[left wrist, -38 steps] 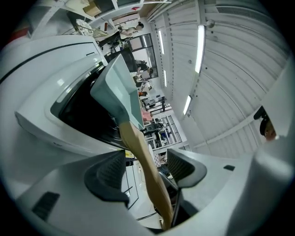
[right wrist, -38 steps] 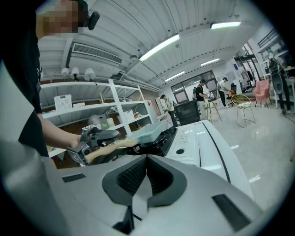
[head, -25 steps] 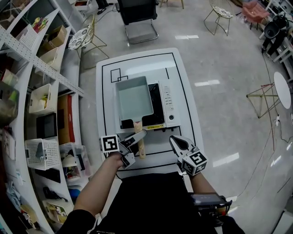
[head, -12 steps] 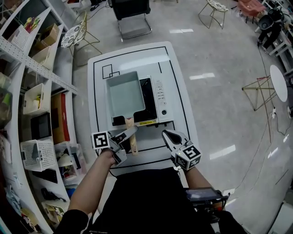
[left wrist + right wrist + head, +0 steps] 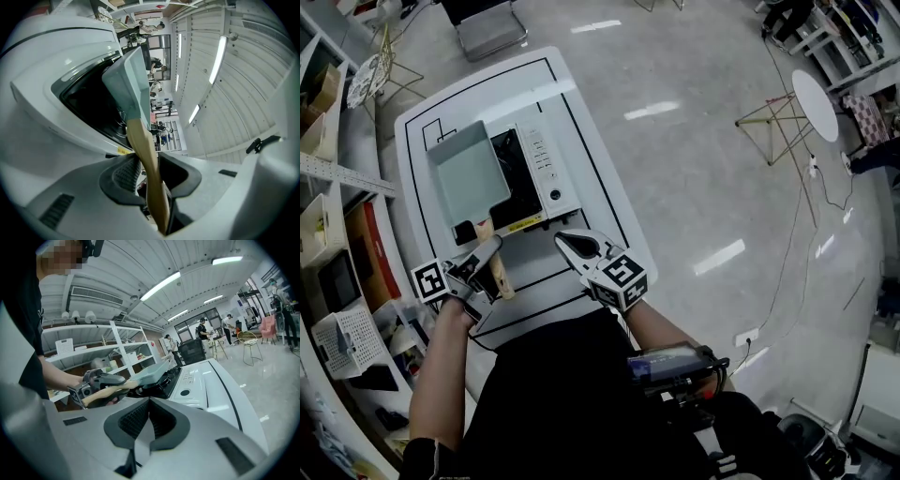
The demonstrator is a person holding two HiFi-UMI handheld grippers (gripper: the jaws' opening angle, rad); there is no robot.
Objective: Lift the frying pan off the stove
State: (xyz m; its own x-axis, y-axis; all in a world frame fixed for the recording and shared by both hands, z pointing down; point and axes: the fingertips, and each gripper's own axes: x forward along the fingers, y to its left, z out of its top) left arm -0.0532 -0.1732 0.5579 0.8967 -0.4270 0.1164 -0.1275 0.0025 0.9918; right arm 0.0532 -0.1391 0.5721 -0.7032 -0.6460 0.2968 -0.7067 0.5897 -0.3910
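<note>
A pale green square frying pan (image 5: 469,173) with a wooden handle (image 5: 497,272) sits over the black burner of a white tabletop stove (image 5: 542,159). My left gripper (image 5: 485,259) has the handle (image 5: 147,159) between its jaws; they are closing and both pads touch the wood. In the right gripper view the pan (image 5: 154,370) looks tilted, its far end raised over the burner. My right gripper (image 5: 569,243) hovers just right of the handle at the stove's front edge, shut and empty.
The stove stands on a white table (image 5: 600,202) with black outline markings. Shelving with bins (image 5: 328,281) runs along the left. A chair (image 5: 492,33) stands beyond the table's far end, and a round side table (image 5: 816,103) is off to the right.
The left jaws have narrowed onto the pan handle. The head view has swung, so the table now sits up and to the left. The right gripper stays beside the handle.
</note>
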